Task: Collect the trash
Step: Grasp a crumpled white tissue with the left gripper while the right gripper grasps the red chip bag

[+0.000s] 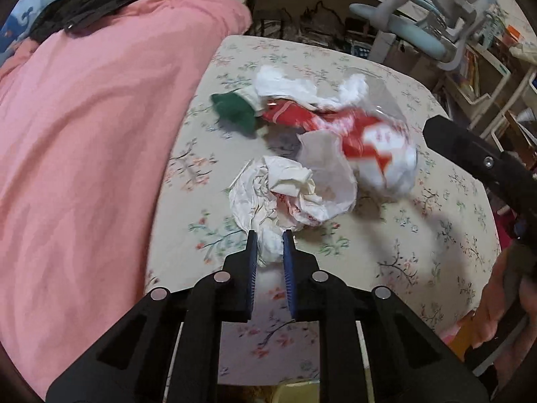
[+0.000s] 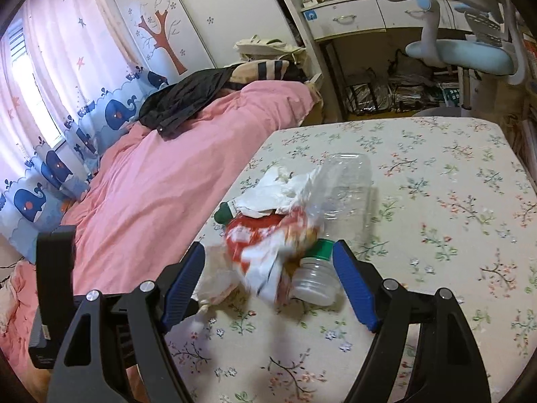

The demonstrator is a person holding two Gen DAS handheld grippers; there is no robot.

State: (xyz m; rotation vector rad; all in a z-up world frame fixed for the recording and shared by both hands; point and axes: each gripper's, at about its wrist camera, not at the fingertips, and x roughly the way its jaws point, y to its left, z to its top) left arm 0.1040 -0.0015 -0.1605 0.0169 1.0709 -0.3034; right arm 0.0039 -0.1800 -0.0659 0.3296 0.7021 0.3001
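A heap of trash lies on the floral mattress point(image 1: 386, 241). In the left wrist view my left gripper point(image 1: 270, 238) is shut on the near end of a crumpled white paper point(image 1: 268, 198). Behind it lie a white plastic bag point(image 1: 332, 174), a red-and-white wrapper point(image 1: 369, 141), a green piece point(image 1: 235, 109) and white tissue point(image 1: 288, 85). In the right wrist view my right gripper point(image 2: 270, 252) is open, its fingers on either side of the red-and-white wrapper point(image 2: 261, 248) and a small clear bottle with a green cap point(image 2: 315, 278). A large clear bottle point(image 2: 349, 194) lies behind.
A pink duvet point(image 2: 161, 181) covers the bed's left half, with a black garment point(image 2: 188, 97) on it. A desk and a blue-grey chair point(image 2: 470, 50) stand beyond the foot of the bed. The right gripper's body point(image 1: 476, 154) shows at the right of the left view.
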